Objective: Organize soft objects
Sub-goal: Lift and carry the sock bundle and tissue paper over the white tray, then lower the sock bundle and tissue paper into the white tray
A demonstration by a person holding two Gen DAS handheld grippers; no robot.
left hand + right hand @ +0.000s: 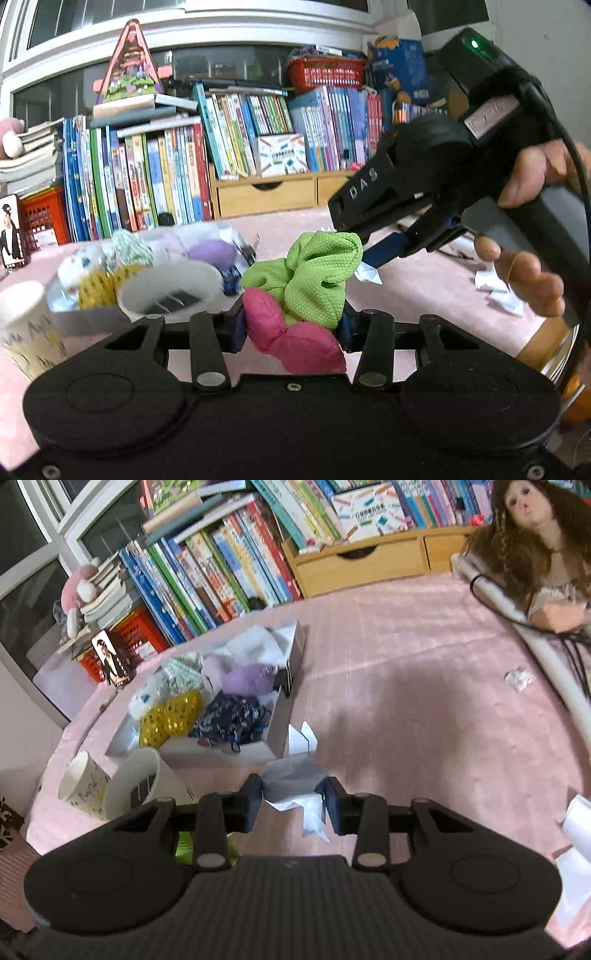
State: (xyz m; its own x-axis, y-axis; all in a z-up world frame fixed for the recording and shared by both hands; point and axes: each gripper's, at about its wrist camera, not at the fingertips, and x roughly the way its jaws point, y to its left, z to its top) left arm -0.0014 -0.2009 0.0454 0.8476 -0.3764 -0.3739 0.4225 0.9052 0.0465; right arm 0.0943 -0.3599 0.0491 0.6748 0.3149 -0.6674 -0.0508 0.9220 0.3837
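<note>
My left gripper [291, 328] is shut on a soft bundle: a pink padded cloth piece [299, 347] sits between the pads and a green mesh cloth [314, 273] bulges out above it. My right gripper [364, 258], held by a hand, hangs just right of the green cloth. In the right wrist view my right gripper [293, 794] is shut on a crumpled white paper [295, 779]. Ahead and to the left, a white box [279, 734] on the pink tabletop holds several soft items: yellow, purple, dark blue and pale ones.
Two cups stand before the box: a printed paper cup [83, 782] and a white cup [129, 786]. Rows of books [221, 565] and a wooden drawer unit [362, 563] line the back. A doll [535, 535] sits far right, with paper scraps [519, 677] nearby.
</note>
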